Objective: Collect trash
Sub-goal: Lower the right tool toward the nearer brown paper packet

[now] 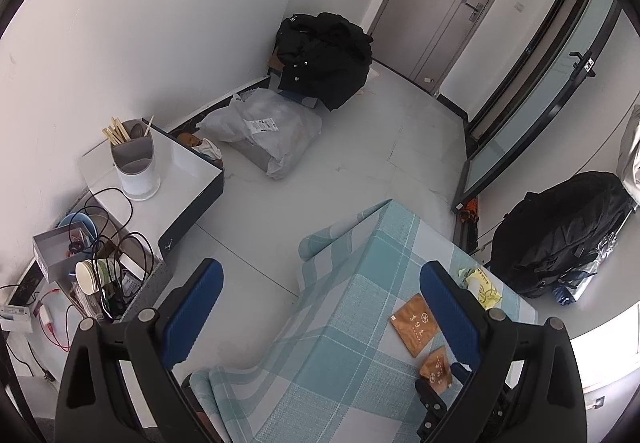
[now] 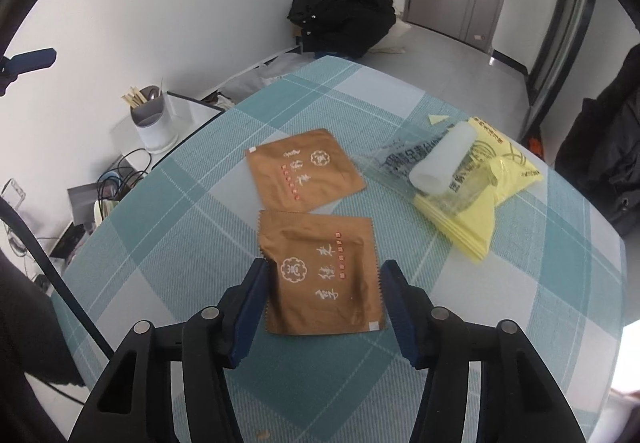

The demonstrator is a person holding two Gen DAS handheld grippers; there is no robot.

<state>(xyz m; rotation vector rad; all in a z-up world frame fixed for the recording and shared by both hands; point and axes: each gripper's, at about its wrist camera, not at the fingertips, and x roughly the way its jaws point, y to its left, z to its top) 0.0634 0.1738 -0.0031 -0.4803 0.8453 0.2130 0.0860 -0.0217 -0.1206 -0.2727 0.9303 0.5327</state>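
Two flat brown foil packets lie on the table with the teal checked cloth (image 2: 168, 203). The near packet (image 2: 324, 275) lies between the open fingers of my right gripper (image 2: 324, 283), low over the cloth; whether the fingers touch it I cannot tell. The far packet (image 2: 304, 169) lies beyond it. At the right lie a yellow plastic bag (image 2: 480, 211), a white roll (image 2: 440, 159) and clear wrapping. My left gripper (image 1: 320, 307) is open and empty, high above the table's left corner; both packets (image 1: 416, 325) and the right gripper's tip (image 1: 430, 397) show below it.
A white box (image 1: 188, 179) with a grey utensil holder (image 1: 134, 163) stands left of the table, beside a bin of cables and cups (image 1: 100, 267). On the floor lie a grey parcel bag (image 1: 260, 127) and black jacket (image 1: 324, 55). A black backpack (image 1: 560, 231) sits at the right.
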